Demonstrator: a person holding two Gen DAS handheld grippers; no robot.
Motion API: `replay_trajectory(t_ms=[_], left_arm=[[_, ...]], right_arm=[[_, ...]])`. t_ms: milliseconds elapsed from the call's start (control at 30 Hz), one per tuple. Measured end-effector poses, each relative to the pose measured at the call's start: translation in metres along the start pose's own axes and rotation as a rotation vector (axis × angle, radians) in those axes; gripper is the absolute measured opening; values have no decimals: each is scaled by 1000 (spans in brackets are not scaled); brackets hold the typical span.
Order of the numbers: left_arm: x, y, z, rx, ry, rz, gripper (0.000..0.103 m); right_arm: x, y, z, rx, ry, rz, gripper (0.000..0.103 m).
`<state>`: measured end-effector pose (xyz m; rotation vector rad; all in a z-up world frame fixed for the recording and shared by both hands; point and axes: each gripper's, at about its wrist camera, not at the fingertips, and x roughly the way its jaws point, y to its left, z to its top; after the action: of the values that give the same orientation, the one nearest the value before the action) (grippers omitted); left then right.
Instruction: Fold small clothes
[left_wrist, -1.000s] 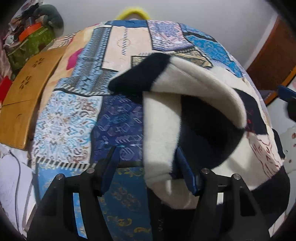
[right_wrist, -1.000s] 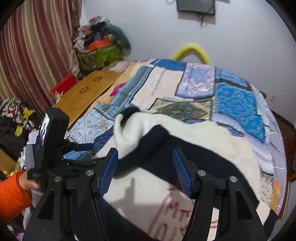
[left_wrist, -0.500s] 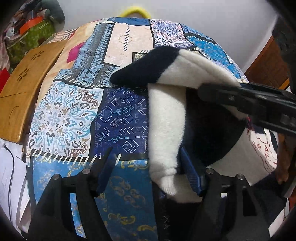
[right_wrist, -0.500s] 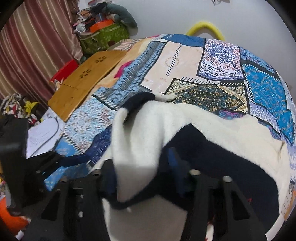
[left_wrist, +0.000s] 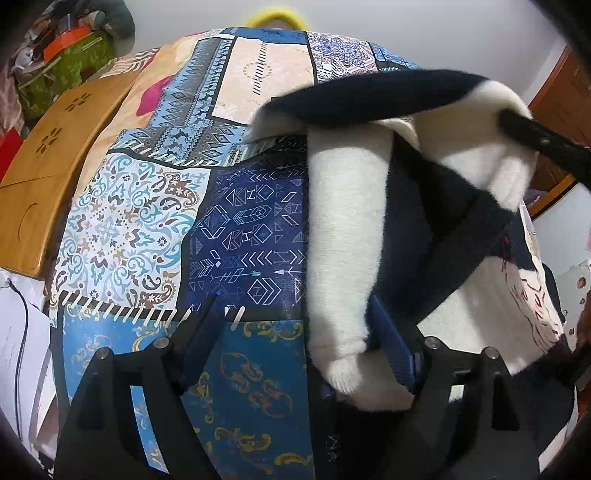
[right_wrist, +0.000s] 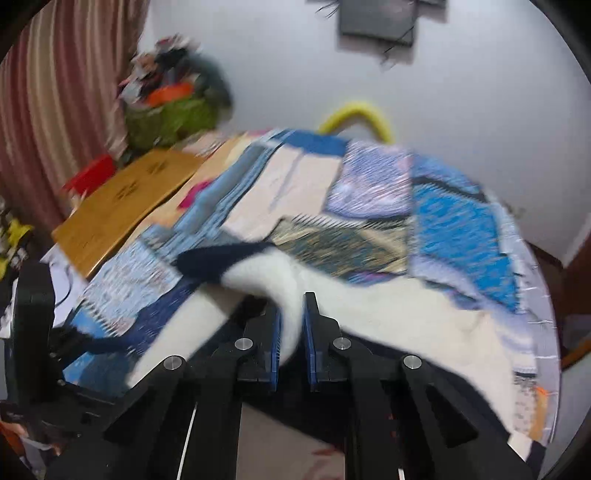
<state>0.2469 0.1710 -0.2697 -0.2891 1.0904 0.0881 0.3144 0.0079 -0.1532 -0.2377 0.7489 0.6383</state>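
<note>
The right gripper (right_wrist: 291, 325) pinches a white fold of the fleece garment (right_wrist: 388, 306) between its fingers. The left gripper (left_wrist: 295, 332) stands spread, and a white sleeve (left_wrist: 343, 229) hangs touching its right finger. The garment lies on the patchwork blanket (left_wrist: 129, 229).

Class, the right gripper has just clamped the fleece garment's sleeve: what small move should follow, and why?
Probably carry the sleeve across the garment body. The right gripper is shut on its white fleece and lifts it, while the left gripper stands open.
</note>
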Motion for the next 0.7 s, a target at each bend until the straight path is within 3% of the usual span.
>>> replay_trajectory(t_ms=[200,333,567,700], left_arm=[[1,-9,1,18,8,20,83],[1,-15,1,50,1,58,84],[-2,-18,2,58,14,91,84],[-14,-23,3,81,-7,127,84]], right_arm=[[-16,-31,-14,59,34,0,10],[-27,-45,-31,124,78,46,10],[-37,-53,-67,128,208,121,11],[-57,-61,-68,126,175,125,11]])
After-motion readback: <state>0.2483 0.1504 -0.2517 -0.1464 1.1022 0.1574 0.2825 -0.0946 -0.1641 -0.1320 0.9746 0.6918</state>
